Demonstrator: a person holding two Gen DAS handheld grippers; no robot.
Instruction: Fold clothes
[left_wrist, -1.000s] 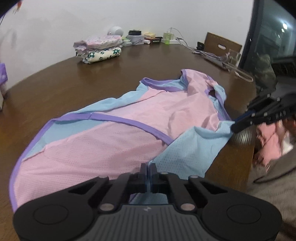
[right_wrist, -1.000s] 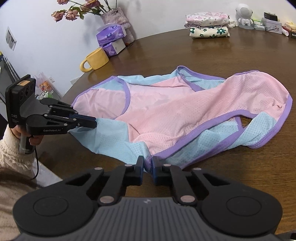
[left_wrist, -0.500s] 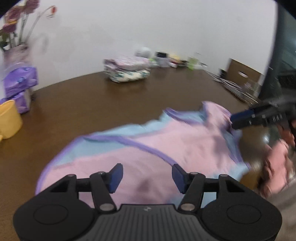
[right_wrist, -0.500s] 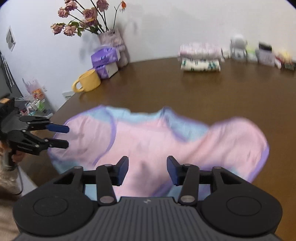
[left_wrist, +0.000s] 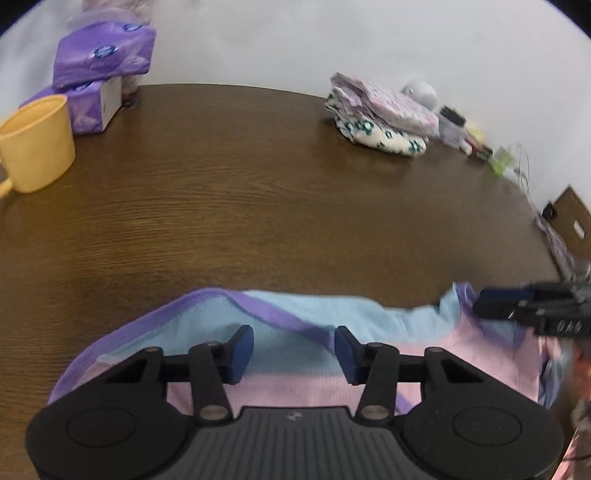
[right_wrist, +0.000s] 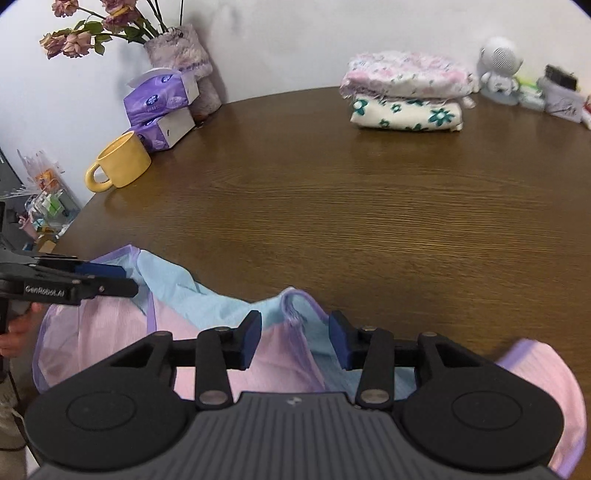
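Observation:
A pink and light-blue garment (left_wrist: 332, 314) with purple trim lies on the brown table (left_wrist: 258, 203) close in front of me. My left gripper (left_wrist: 293, 350) hangs over its far edge. Its jaws are closing, with the trim lying between and below the pads, which do not press on it. My right gripper (right_wrist: 295, 339) is closing too, around a raised fold of the garment (right_wrist: 221, 306), and its pads stand clear of the cloth. Each gripper also shows in the other's view: the right gripper (left_wrist: 484, 302) at the garment's right end, the left gripper (right_wrist: 125, 280) at its left end.
A stack of folded clothes (right_wrist: 406, 92) sits at the far side of the table (right_wrist: 332, 221). A yellow mug (right_wrist: 122, 162), purple tissue packs (right_wrist: 159, 99) and a vase of flowers (right_wrist: 184, 55) stand far left. A white figurine (right_wrist: 498, 66) and small items are far right.
Both grippers, shut on the garment's near edge a second ago, let go and opened. They moved forward over the cloth to its far edge. The left view swung leftward.

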